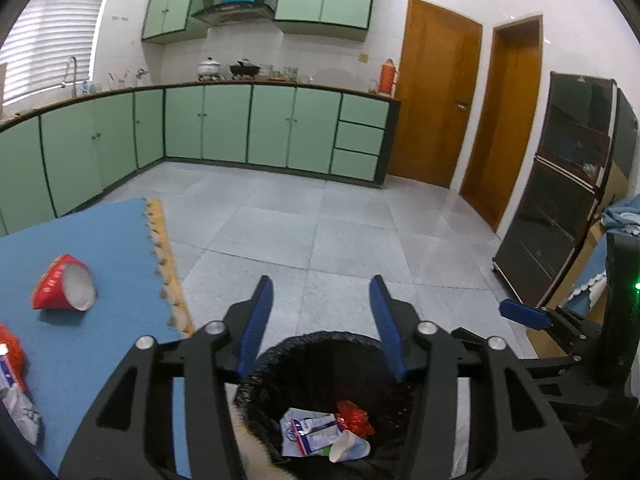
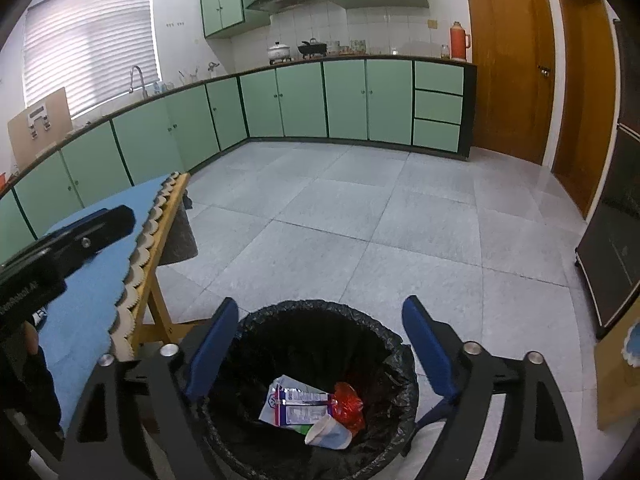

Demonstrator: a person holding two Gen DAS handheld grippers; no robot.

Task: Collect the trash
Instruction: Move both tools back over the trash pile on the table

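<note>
One round bin lined with a black plastic bag (image 2: 394, 364) sits on the grey tiled floor (image 2: 360, 220), holding three pieces of trash: a white-and-blue wrapper (image 2: 298, 402), a crumpled red wrapper (image 2: 349, 400) and a white paper cup (image 2: 329, 434). Two grippers hang over its rim. The left gripper (image 1: 322, 322) has its jaws partly apart with nothing between them; the right gripper (image 2: 320, 350) stands wide, also with nothing. One red paper bowl (image 1: 64, 288) lies tipped on the blue-covered table (image 1: 100, 248), whose scalloped edge borders open floor.
</note>
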